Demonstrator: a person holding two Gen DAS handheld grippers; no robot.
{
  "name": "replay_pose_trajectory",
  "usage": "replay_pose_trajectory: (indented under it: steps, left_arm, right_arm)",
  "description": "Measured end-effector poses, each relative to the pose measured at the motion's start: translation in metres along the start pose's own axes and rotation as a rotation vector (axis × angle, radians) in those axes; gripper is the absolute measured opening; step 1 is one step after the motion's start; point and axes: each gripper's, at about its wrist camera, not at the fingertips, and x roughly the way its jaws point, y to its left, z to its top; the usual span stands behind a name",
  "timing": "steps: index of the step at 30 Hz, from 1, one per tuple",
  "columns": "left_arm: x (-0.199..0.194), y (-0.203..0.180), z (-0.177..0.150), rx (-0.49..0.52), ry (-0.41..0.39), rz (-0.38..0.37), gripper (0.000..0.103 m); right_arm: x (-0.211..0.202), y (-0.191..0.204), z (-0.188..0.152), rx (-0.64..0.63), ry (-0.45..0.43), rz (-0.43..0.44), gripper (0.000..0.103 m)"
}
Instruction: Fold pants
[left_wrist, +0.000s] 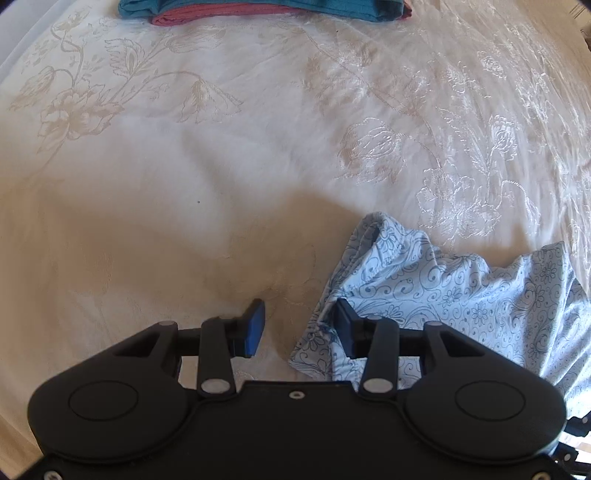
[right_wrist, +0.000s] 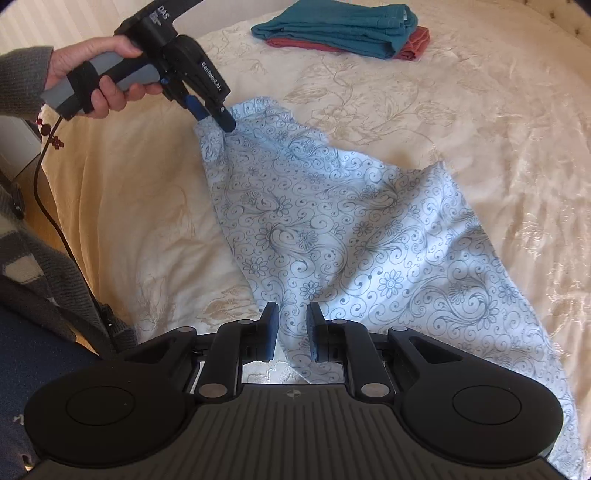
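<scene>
Pants (right_wrist: 332, 229) crumpled on floral bedspread (right_wrist: 461, 110).
Left gripper (left_wrist: 301, 328) apart, cloth draped on one finger; right gripper (right_wrist: 291, 332) apart over hem. Folded teal and red clothes (right_wrist: 340, 27) well clear.

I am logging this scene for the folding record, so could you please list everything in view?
light blue floral-print cotton pants: one, spread rumpled on the bed, near side
folded teal cloth: one, far edge, stacked on top
folded dark red cloth: one, beneath the teal one
cream embroidered bedspread: one, under everything
left hand-held gripper: black, blue pads, open at the pants' far corner
right hand-held gripper: black, open over the pants' near edge
person's hand: one, gripping the left handle
</scene>
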Motion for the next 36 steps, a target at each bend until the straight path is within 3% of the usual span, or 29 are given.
replay_pose_trajectory:
  steps: [5,10,19,22,28,31,33,34,35,36]
  left_arm:
    - [-0.017,0.006,-0.006,0.024,-0.038,-0.034,0.052]
    - [-0.036,0.004,-0.011,0.083,-0.105,0.016,0.052]
    - [-0.019,-0.044,0.008,0.32,-0.193,-0.08,0.063]
    - [-0.004,-0.059,0.018,0.382,-0.172,-0.099,0.064]
    - [0.041,-0.076,0.026,0.506,-0.043,-0.112,0.066]
    - [0.047,-0.082,0.022,0.558,-0.063,-0.135,0.072]
    - [0.046,-0.082,0.021,0.54,-0.088,-0.15,0.06]
    - [0.045,-0.08,0.022,0.516,-0.094,-0.154,0.037]
    - [0.041,-0.077,0.023,0.47,-0.091,-0.175,0.029]
    - [0.037,-0.074,0.022,0.434,-0.101,-0.176,0.027]
  right_arm:
    - [-0.01,-0.029,0.03,0.095,-0.105,-0.05,0.016]
    - [0.008,-0.064,0.059,0.189,-0.146,-0.145,0.016]
    - [0.052,-0.107,0.087,0.228,-0.078,-0.184,0.021]
    - [0.058,-0.11,0.088,0.236,-0.071,-0.176,0.024]
    - [0.061,-0.111,0.088,0.231,-0.054,-0.153,0.026]
    - [0.062,-0.112,0.087,0.219,-0.044,-0.155,0.026]
    - [0.064,-0.113,0.088,0.227,-0.035,-0.155,0.026]
    - [0.064,-0.113,0.088,0.229,-0.034,-0.154,0.026]
    - [0.064,-0.114,0.088,0.23,-0.033,-0.152,0.026]
    - [0.063,-0.113,0.088,0.23,-0.031,-0.151,0.026]
